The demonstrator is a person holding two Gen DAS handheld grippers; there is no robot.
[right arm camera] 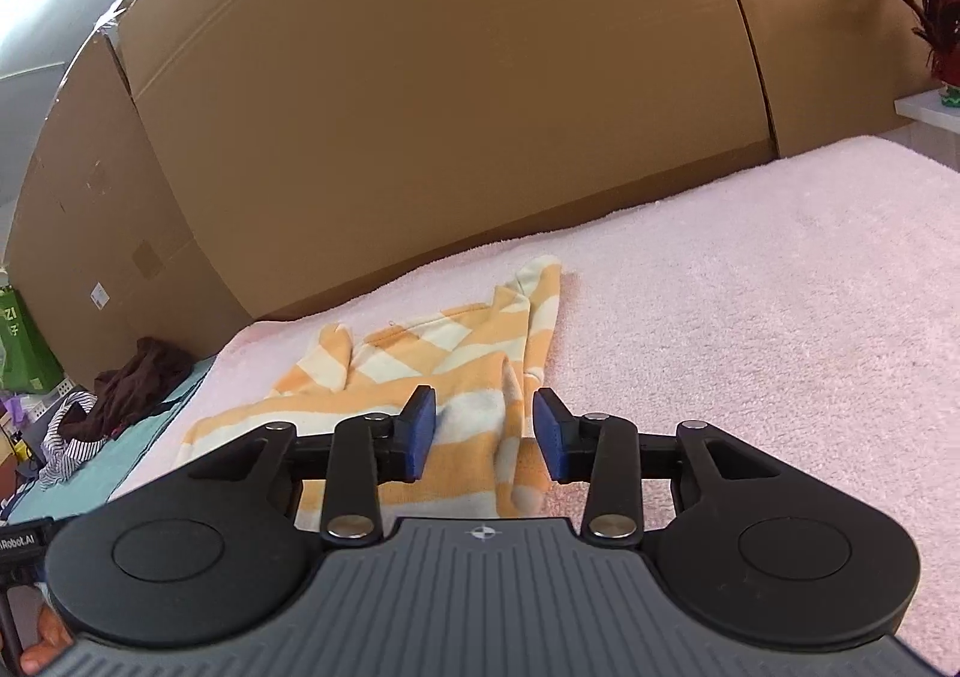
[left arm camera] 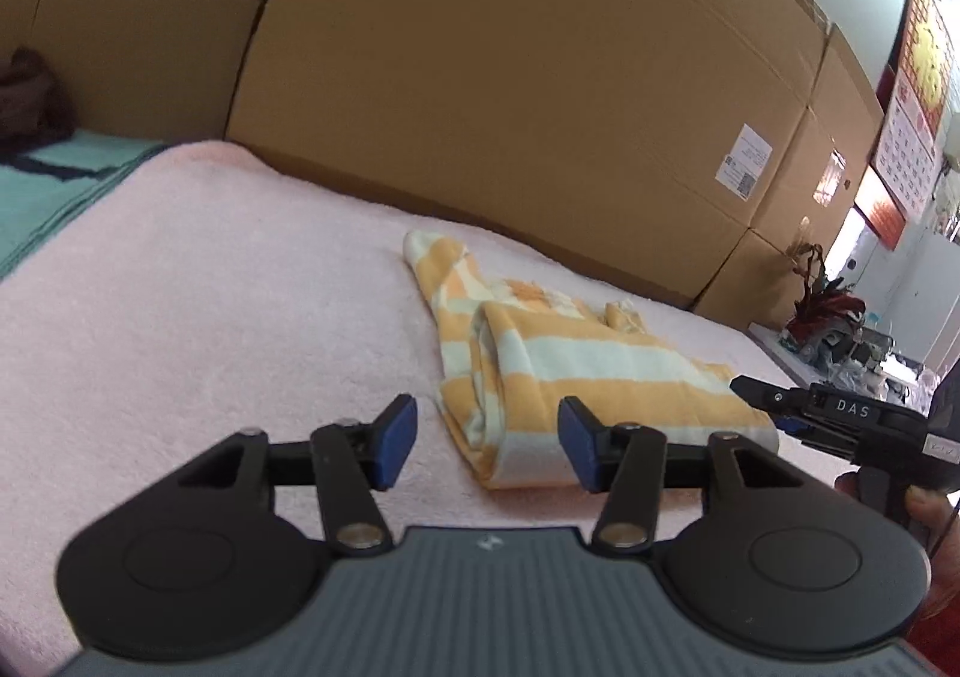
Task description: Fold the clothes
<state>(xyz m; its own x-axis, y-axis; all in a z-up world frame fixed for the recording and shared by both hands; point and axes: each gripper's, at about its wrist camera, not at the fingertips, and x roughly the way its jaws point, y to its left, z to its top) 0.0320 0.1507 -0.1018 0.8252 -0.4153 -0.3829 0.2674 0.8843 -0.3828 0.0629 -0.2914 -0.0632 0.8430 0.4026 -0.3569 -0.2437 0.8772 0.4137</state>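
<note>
Left gripper: fingers spread wide, nothing between the blue pads, held low over the pink blanket just short of the near hem of the striped garment. Right gripper: fingers parted to a moderate gap, nothing clamped, poised directly above the near edge of the same garment, with a bunched fold of fabric visible in the gap; contact with the fabric cannot be determined. Garment: orange-and-white stripes, partly folded, lying flat on the blanket near the cardboard boxes lining the far side. Right gripper also visible in the left wrist view at the garment's right edge, gripped by a hand. Dark clothing pile on a teal sheet beyond the blanket's left end. Red-leaved plant at far right.
</note>
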